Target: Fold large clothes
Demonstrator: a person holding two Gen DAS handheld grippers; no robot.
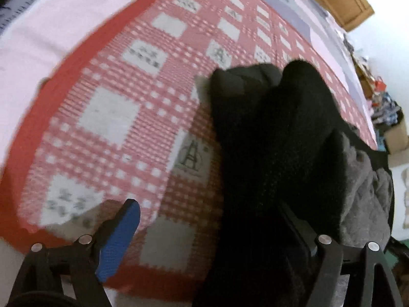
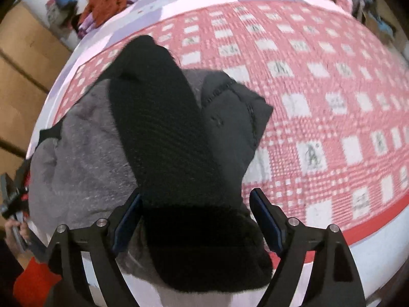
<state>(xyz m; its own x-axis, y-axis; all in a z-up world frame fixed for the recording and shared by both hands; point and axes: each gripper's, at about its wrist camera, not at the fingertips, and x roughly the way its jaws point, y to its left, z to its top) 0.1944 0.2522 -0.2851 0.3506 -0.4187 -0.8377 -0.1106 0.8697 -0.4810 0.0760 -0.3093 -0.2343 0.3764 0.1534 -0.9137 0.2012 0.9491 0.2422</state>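
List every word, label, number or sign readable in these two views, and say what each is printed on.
None can be read for certain.
Red checked blanket: its white squares carry dark printed marks; one looks like a tower drawing, with a line of text under it too blurred to read.
Other squares hold small character-like marks, too blurred to read.
Pale bed sheet: a line of dark lettering at the top left edge, blurred and illegible.

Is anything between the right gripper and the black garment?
Nothing visible. The black garment lies directly between the open right gripper and its blue-padded fingers, with no other object over it.
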